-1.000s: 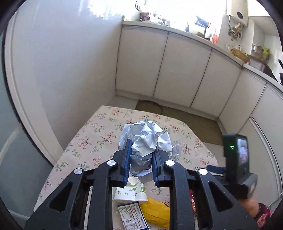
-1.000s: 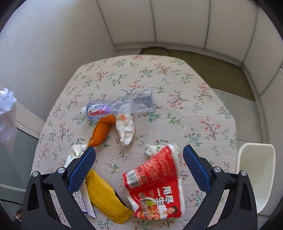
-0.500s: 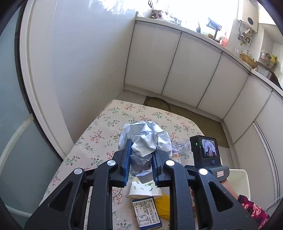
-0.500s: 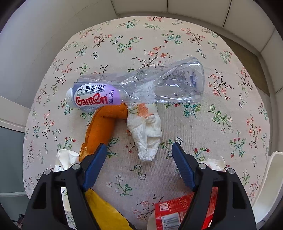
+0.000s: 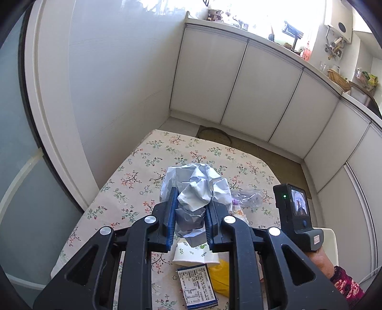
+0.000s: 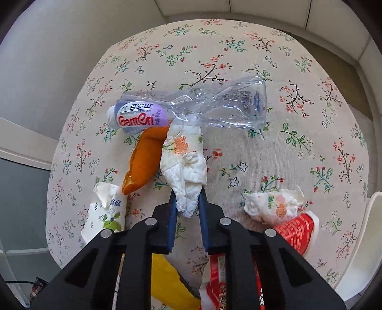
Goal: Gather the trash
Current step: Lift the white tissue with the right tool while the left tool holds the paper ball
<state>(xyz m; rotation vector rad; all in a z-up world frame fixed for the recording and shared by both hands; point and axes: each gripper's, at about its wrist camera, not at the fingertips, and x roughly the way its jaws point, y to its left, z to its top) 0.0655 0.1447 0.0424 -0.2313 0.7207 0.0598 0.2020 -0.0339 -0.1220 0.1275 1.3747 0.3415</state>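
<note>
White cabinets (image 5: 257, 90) line the far wall under a bright window (image 5: 250, 12). Brown floor (image 5: 281, 157). Floral cloth (image 5: 152, 176) covers the counter.

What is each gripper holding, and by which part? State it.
Left gripper: crumpled grey-white paper, pinched at its near lower end. Right gripper: closing on stained tissue, gripped by its narrow near tip.
</note>
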